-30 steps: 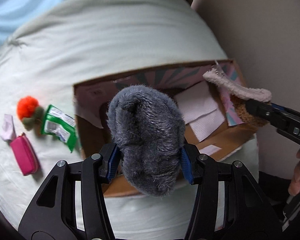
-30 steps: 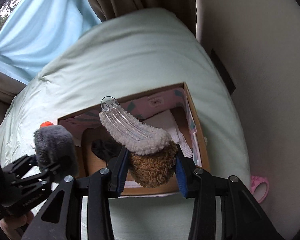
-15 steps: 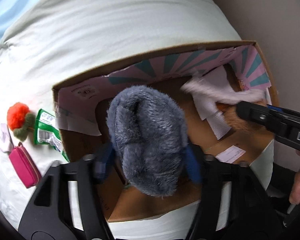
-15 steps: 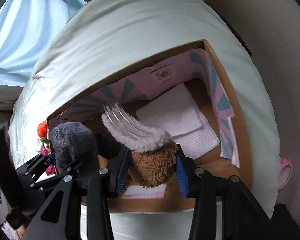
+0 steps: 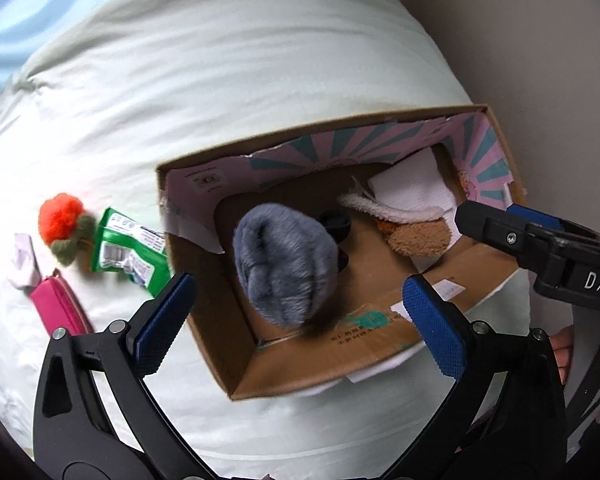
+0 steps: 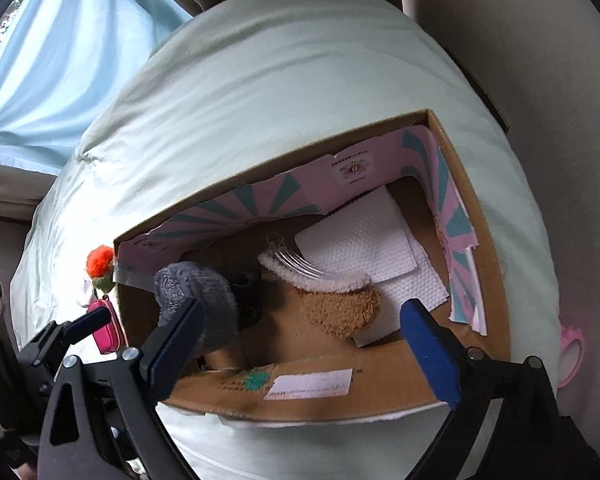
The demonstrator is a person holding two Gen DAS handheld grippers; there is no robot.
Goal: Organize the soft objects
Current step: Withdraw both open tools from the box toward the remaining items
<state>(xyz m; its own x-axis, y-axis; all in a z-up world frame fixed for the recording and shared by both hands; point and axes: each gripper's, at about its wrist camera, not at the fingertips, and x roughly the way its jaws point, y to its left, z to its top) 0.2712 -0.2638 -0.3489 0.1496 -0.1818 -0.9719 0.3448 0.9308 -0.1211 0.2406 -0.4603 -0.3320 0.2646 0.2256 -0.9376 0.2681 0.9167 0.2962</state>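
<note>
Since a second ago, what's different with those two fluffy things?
Both grippers have opened and let go: the left gripper dropped the grey fluffy thing into the box, the right gripper the brown fluffy clip. The orange pompom, green packet and pink pouch stayed on the bed.

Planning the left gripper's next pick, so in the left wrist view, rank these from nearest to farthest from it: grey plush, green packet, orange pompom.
1. grey plush: between the open fingers of the left gripper, in the box.
2. green packet: left, on the bedding.
3. orange pompom: farther left, beyond the packet.
</note>
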